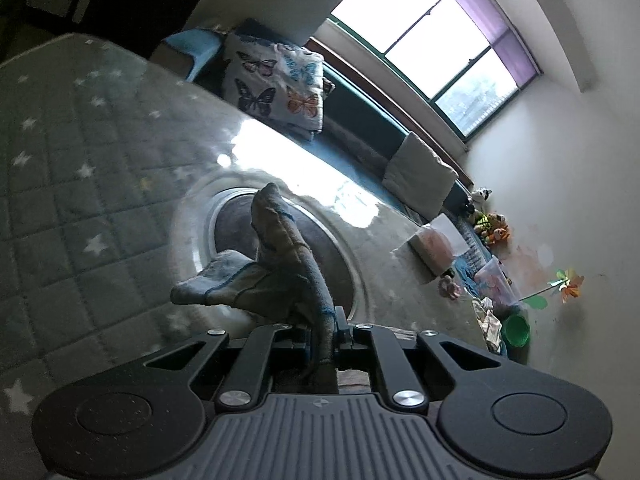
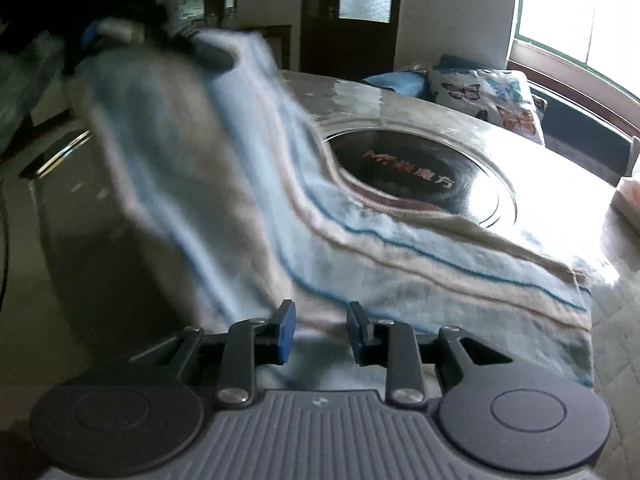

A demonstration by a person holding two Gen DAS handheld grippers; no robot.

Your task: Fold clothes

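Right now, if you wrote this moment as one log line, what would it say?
left gripper: shut on striped cloth, corner lifted | right gripper: open, cloth edge between fingers | rest of cloth draped on table

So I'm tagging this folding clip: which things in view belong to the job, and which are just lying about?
Job:
- striped cloth
- left gripper, shut on it
- right gripper, open

Lying about:
- butterfly pillow
- tissue box
- green cup
- pinwheel
- soft toys

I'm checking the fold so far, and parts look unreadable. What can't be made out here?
- Right wrist view: upper towel is motion-blurred; what lifts it is unclear.
- Right wrist view: the right gripper body hides the towel's near edge.
- Left wrist view: the left gripper covers the pinched fabric.
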